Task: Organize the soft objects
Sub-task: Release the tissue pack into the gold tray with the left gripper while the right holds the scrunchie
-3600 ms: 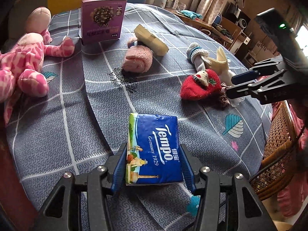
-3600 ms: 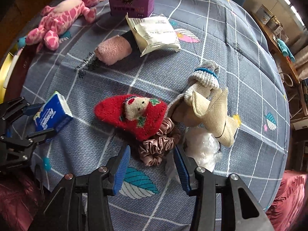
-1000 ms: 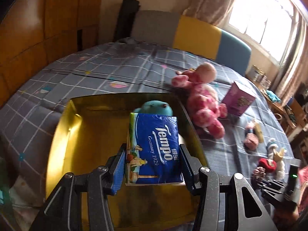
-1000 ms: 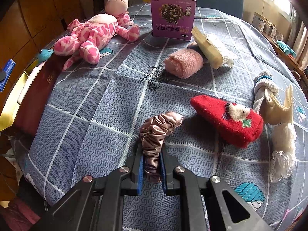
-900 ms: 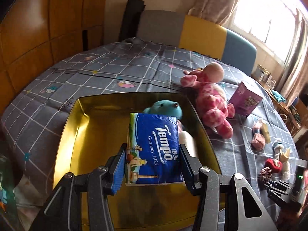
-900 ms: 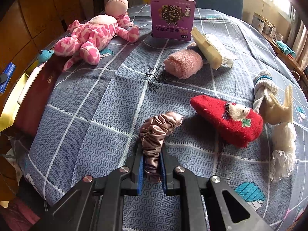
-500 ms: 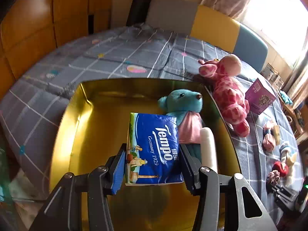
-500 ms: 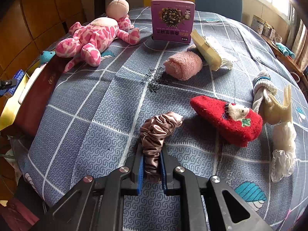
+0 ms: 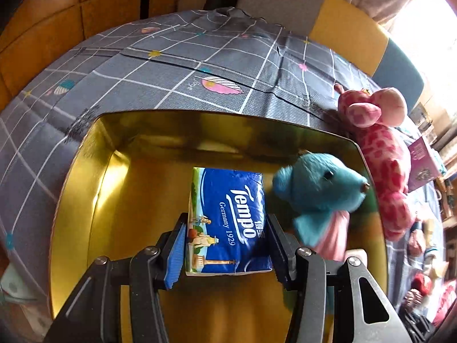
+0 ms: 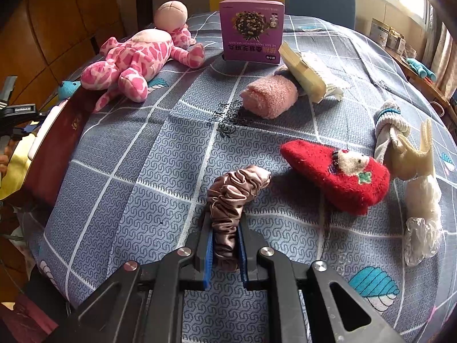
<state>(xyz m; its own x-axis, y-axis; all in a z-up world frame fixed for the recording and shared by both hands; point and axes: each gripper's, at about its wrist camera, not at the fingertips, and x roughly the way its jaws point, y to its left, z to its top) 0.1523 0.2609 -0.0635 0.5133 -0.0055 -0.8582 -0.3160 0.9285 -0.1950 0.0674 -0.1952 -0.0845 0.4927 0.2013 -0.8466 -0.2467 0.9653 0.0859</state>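
- Two soft items are in your hands at once: the tissue pack (image 9: 228,220) in your left gripper (image 9: 227,253) and the satin scrunchie (image 10: 232,200) in your right gripper (image 10: 225,250).
- Your left jaws are clamped on the two long sides of the pack, which hangs over the gold tin (image 9: 82,177), just beside the blue plush mouse (image 9: 320,194) already lying inside.
- Judge the pack as light and squashy under a slick plastic wrap; a side pinch near the rear half, as you have it, should hold, though too light a squeeze could let it slide.
- Your right jaws are pinched nearly together on one end of the scrunchie, whose free end droops toward the grey checked cloth (image 10: 142,171).
- Expect the scrunchie to weigh almost nothing, to be floppy and slippery; grip deep across the bunched fabric, not at a single fold.
- Several soft things are yet on the cloth: the pink spotted plush (image 10: 137,57), the pink rolled towel (image 10: 270,97) and the red knitted slipper (image 10: 337,174).
- Leave the stiff purple box (image 10: 251,30) aside, it looks like no soft thing.
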